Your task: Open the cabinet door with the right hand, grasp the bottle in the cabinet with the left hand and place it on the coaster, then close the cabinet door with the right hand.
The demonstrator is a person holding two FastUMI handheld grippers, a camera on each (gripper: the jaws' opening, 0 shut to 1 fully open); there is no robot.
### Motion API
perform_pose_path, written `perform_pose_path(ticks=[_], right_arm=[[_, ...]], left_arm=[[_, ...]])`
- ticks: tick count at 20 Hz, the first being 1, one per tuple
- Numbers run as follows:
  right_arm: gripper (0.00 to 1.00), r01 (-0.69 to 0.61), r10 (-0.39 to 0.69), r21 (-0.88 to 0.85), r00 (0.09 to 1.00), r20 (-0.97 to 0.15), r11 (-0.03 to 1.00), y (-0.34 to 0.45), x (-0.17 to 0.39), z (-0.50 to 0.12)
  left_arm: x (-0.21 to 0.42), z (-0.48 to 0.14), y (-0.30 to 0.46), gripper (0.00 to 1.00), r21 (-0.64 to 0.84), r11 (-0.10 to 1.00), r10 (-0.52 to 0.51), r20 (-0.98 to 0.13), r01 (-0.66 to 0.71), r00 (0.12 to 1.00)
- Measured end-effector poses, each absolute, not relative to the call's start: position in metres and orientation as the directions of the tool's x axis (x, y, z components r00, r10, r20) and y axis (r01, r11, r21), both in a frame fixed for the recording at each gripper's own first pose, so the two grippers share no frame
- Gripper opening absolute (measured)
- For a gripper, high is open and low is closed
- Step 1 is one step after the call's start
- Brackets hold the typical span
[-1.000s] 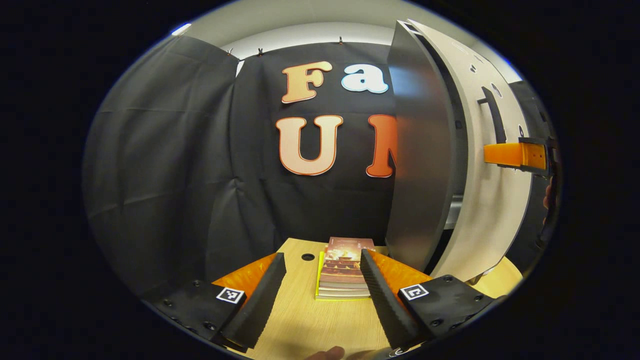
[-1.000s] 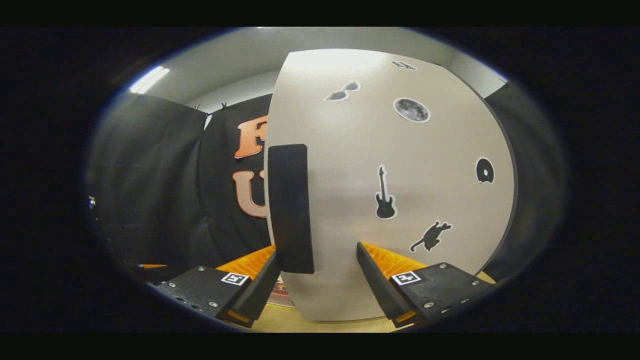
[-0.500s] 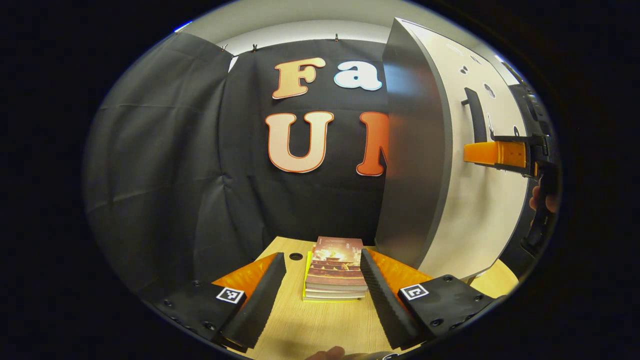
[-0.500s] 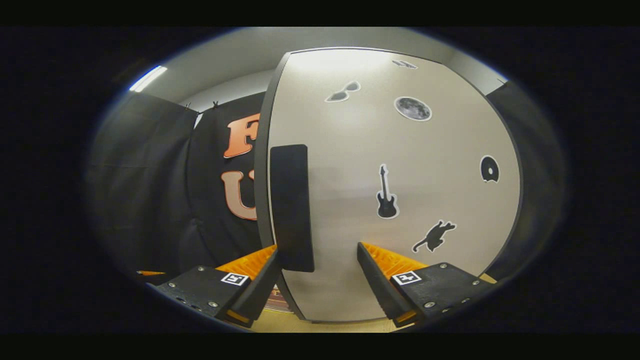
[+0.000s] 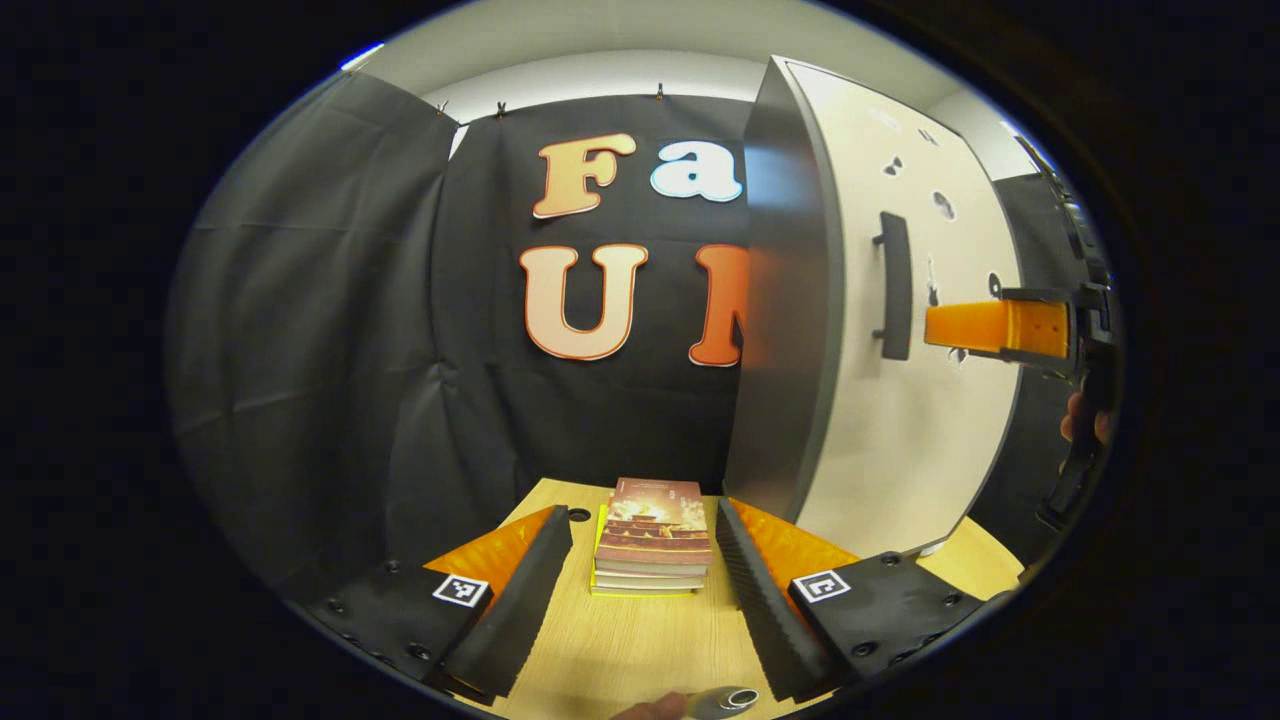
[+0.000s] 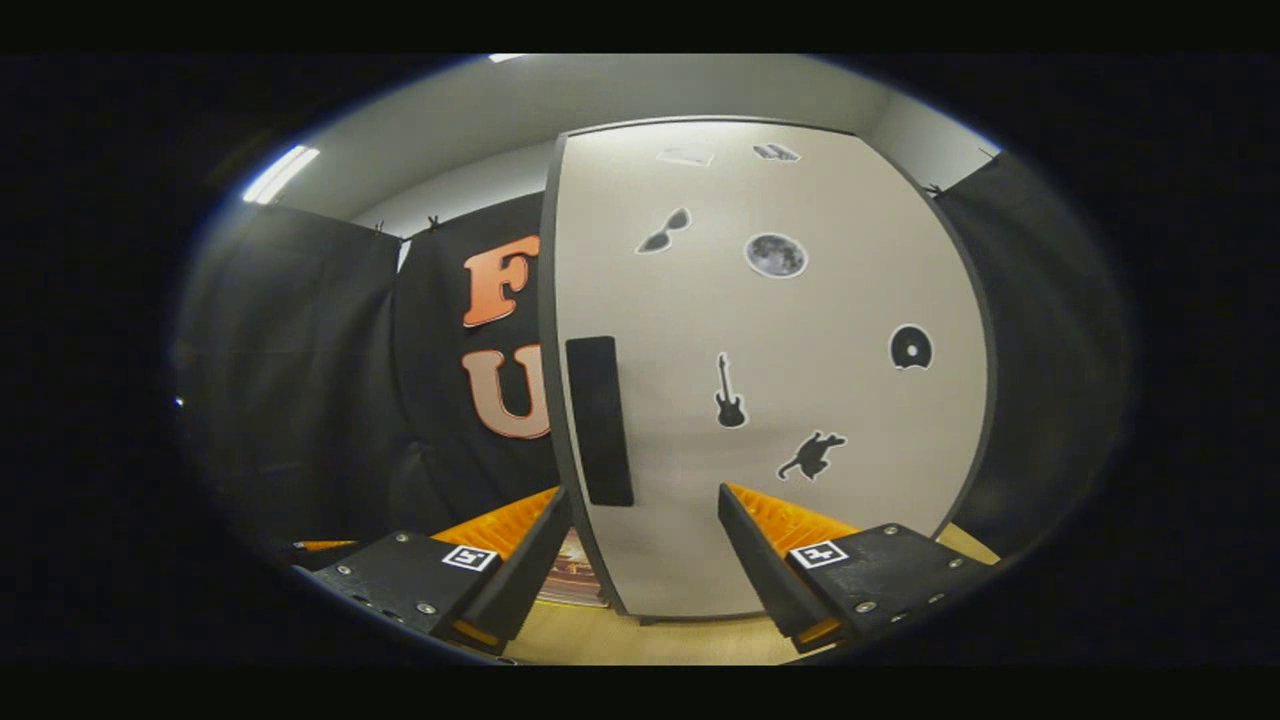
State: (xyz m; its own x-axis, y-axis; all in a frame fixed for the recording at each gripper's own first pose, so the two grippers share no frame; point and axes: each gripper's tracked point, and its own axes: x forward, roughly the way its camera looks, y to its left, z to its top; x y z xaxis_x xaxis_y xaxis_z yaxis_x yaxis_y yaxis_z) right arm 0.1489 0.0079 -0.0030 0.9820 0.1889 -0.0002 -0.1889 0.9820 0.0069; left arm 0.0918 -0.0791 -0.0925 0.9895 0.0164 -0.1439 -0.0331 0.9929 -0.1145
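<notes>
Wooden tabletop (image 5: 640, 650) at frame bottom, book stack (image 5: 652, 535) centre, white cabinet door (image 6: 800, 400) shut at right, left gripper (image 5: 640, 590) and right gripper (image 6: 645, 560) both agape, empty.

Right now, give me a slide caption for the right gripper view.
Open tongs face the shut cabinet door, apart from its black handle.

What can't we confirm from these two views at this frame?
- Cabinet interior: the closed cabinet door covers it in the right gripper view.
- Metal object at the bottom of the left gripper view: cut off by the edge, so it cannot be identified.
- Right gripper in the left gripper view: seen side-on, so finger spacing is unreadable there.
- Book stack in the right gripper view: mostly behind the gripper's finger.
</notes>
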Motion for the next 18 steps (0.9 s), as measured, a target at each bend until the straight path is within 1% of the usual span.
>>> perform_pose_path(ticks=[3, 6, 10, 14, 18], right_arm=[[0.91, -0.156, 0.156, -0.020, 0.988, -0.011, 0.988, -0.016, 0.090, -0.005], [0.91, -0.124, 0.124, -0.036, 0.992, -0.019, 0.992, -0.037, 0.031, -0.008], [0.91, -0.091, 0.090, -0.039, 0.996, -0.019, 0.995, -0.062, -0.030, -0.014], [0.91, -0.084, 0.084, -0.011, 0.996, -0.022, 0.996, -0.075, -0.072, -0.023], [0.92, -0.073, 0.074, 0.010, 0.996, -0.043, 0.997, -0.088, -0.094, -0.033]], left_arm=[[0.059, -0.074, -0.083, 0.95, -0.104, 0.994, 0.026, -0.130, -0.039, 0.991], [0.022, -0.061, -0.097, 0.95, -0.106, 0.994, 0.011, -0.120, -0.023, 0.993], [-0.023, -0.047, -0.115, 0.95, -0.098, 0.995, -0.011, -0.109, 0.000, 0.994], [-0.056, -0.041, -0.125, 0.95, -0.091, 0.996, -0.019, -0.105, 0.010, 0.994], [-0.078, -0.035, -0.129, 0.95, -0.082, 0.997, -0.011, -0.101, 0.003, 0.995]])
